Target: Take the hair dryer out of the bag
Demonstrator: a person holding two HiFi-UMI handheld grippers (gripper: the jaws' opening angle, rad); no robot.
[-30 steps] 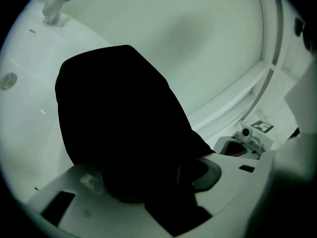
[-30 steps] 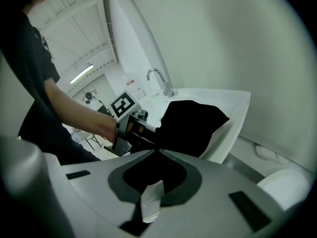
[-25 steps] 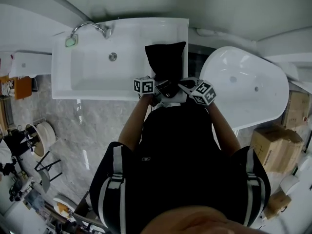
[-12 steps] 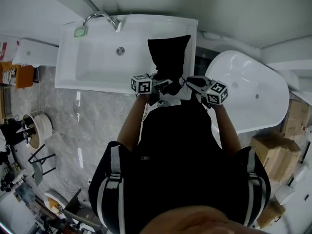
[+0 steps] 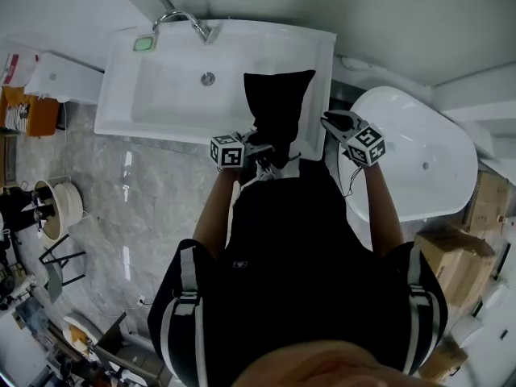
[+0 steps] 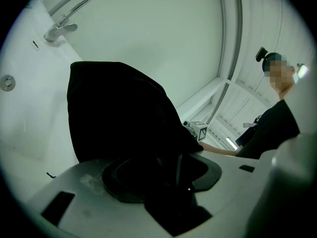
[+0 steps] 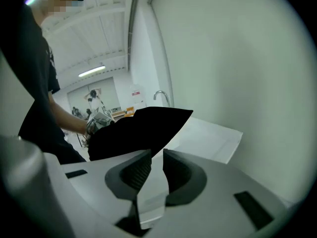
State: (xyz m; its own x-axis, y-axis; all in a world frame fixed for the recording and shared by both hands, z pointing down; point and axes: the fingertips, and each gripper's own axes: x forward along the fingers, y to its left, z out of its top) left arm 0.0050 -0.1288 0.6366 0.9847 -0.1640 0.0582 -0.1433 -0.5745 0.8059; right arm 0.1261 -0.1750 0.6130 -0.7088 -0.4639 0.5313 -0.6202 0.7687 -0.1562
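Observation:
A black cloth bag (image 5: pixel 278 103) lies on the right end of a white basin (image 5: pixel 161 95). My left gripper (image 5: pixel 270 153) is shut on the bag's near edge, and dark fabric (image 6: pixel 119 113) fills its jaws (image 6: pixel 171 175). My right gripper (image 5: pixel 329 119) hangs to the right of the bag, apart from it. Its jaws have just been opening and stand open (image 7: pixel 157 160) with nothing between them; the bag (image 7: pixel 133 130) shows beyond them. No hair dryer is visible; the bag hides whatever is inside.
A chrome tap (image 5: pixel 189 21) stands at the basin's far left corner. A white bathtub (image 5: pixel 419 160) sits right of the basin, with cardboard boxes (image 5: pixel 476 256) beyond it. Grey marble floor (image 5: pixel 137 200) lies left of me.
The right gripper has let go of the bag's mouth and moved right and away from it. The left gripper keeps its hold and has shifted slightly with the bag's edge.

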